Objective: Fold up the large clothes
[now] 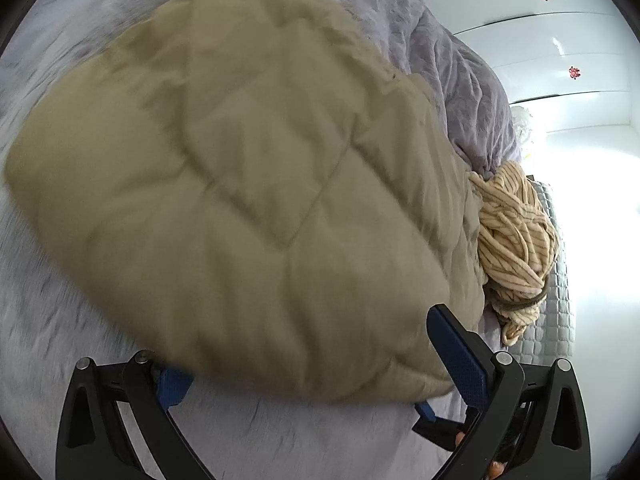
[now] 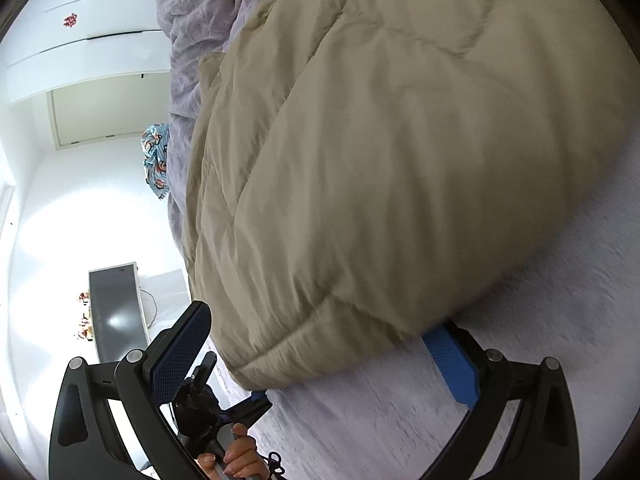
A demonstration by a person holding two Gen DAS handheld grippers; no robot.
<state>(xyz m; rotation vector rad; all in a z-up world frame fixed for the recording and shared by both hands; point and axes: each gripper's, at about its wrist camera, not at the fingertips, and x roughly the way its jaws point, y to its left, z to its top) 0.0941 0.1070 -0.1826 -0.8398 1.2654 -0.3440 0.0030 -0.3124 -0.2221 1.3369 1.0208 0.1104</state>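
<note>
- The big puffy tan quilted coat (image 1: pixel 240 184) lies folded on the fuzzy pale purple blanket (image 1: pixel 60 340), its long side running away from both tongs.
- Its near edge sits between the wide-apart blue pads of the left tongs (image 1: pixel 316 352).
- The right tongs (image 2: pixel 320 356) gape around its corner too, gripping nothing.
- A cream striped cloth bundle (image 1: pixel 516 240) rests beside the coat.

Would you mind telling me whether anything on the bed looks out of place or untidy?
The beige quilted coat lies folded; a striped cream garment sits bunched beside it, unfolded.
</note>
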